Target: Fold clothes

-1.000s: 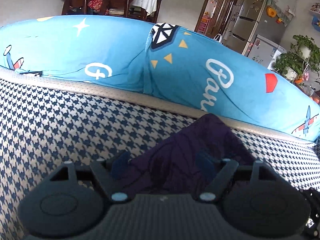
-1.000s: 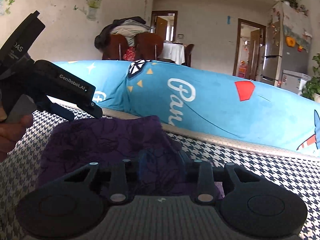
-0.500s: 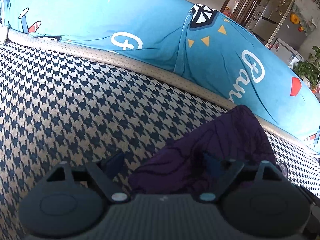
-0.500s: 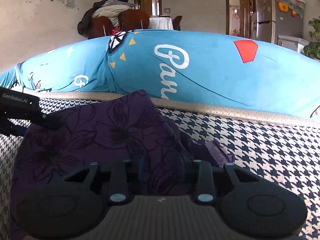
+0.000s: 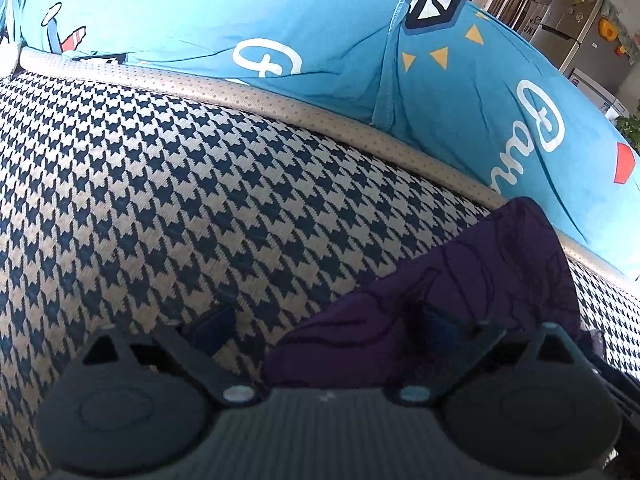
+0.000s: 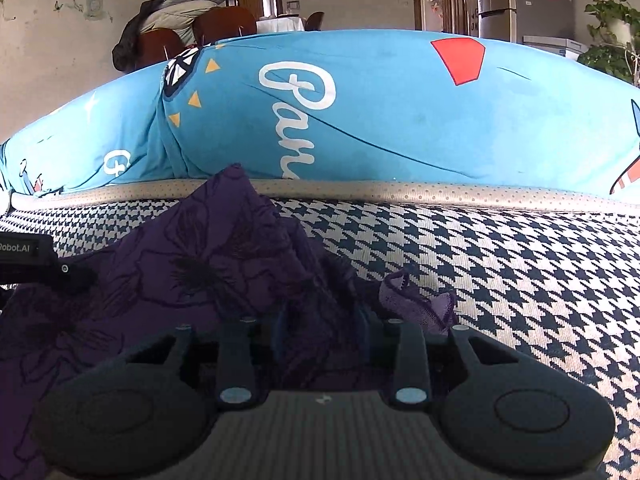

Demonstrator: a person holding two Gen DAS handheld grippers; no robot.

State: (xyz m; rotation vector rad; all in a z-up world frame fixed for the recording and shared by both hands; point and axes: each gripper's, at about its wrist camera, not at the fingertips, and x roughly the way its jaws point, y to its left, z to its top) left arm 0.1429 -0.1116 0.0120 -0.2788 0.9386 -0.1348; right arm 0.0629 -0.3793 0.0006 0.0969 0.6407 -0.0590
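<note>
the right claw (image 6: pixel 320 332) is pinched on the purple cloth (image 6: pixel 208 264), though shade hides its tips a bit. the left claw (image 5: pixel 326 330) is wide apart, one finger on the cloth (image 5: pixel 472 280) edge, one over bare sofa (image 5: pixel 180 200). the cloth lies bunched on the checked sofa (image 6: pixel 500 264). it looks thin, light and floppy, so it will sag; corners or edges are good spots to hold. behind is a blue cushion (image 6: pixel 380 112).

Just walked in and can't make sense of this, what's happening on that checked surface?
A person with two handheld grippers is folding a dark purple floral garment on a houndstooth-patterned cushion. The right gripper is pinching a bunch of the fabric. The left gripper is open at the garment's edge.
</note>
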